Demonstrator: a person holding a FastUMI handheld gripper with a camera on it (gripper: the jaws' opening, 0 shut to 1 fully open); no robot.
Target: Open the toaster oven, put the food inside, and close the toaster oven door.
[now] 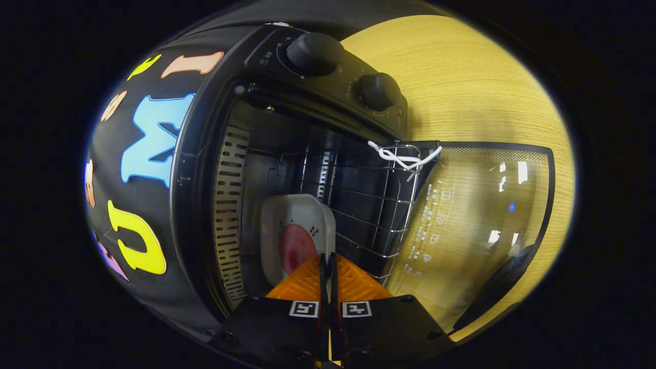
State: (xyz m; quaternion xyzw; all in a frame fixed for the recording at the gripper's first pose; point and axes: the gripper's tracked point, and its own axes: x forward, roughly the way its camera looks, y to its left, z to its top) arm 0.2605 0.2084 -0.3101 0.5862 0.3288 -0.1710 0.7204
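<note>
The black toaster oven (205,154) stands open, its glass door (476,215) folded down flat over the wooden table (461,77). A white dish (292,215) with a pink-red piece of food (296,246) sits inside the oven cavity, at the edge of the wire rack (369,205). My gripper (328,256) reaches into the oven mouth with its fingers pressed close together on the near rim of the dish. The fingers hide the dish's near end.
Two black knobs (313,51) (378,89) sit on the oven's control panel beside the cavity. A white cord (405,156) is tied to the rack's front bar. The door's dark handle (497,287) runs along its outer edge. A slotted vent wall (228,215) lines the cavity's side.
</note>
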